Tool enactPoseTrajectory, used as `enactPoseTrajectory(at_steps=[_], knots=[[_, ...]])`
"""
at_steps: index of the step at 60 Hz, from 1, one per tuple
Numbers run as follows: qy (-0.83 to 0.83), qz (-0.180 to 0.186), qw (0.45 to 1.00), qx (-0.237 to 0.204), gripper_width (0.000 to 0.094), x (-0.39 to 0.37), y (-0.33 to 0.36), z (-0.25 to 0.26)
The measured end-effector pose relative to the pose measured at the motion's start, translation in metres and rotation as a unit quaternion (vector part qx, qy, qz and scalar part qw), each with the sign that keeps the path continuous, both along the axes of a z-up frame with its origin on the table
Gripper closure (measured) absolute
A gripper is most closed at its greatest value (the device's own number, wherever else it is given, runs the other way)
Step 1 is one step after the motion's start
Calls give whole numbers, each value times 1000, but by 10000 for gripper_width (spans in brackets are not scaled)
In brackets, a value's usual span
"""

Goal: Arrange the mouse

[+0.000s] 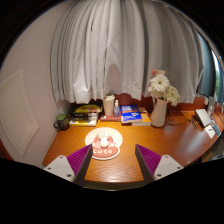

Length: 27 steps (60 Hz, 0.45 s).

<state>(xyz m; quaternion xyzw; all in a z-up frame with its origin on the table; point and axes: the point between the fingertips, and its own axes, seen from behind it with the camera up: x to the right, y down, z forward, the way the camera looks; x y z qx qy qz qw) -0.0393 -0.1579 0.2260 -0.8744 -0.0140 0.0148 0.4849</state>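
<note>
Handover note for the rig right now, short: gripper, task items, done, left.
Gripper: open, holding nothing, above the wooden desk.
Round white item with orange print: on the desk just ahead of the fingers; cannot tell whether it is the mouse.
Behind it: books, vase of flowers, curtain.
Done: nothing evident.
Left: locate, grasp and arrange the mouse.

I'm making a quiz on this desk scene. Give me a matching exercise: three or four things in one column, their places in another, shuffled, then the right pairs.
Things:
1. vase
2. round pad
3. books
4. curtain

Places:
A. just ahead of the open gripper
B. behind the desk
C. back of the desk, left side
D. back of the desk, right side, holding flowers

Pairs: 1-D, 2-A, 3-C, 4-B
</note>
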Motion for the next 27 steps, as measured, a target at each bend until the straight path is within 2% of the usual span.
enactPoseTrajectory(at_steps=[27], knots=[[18,-7,1000,-6,80,26,-50,-3]])
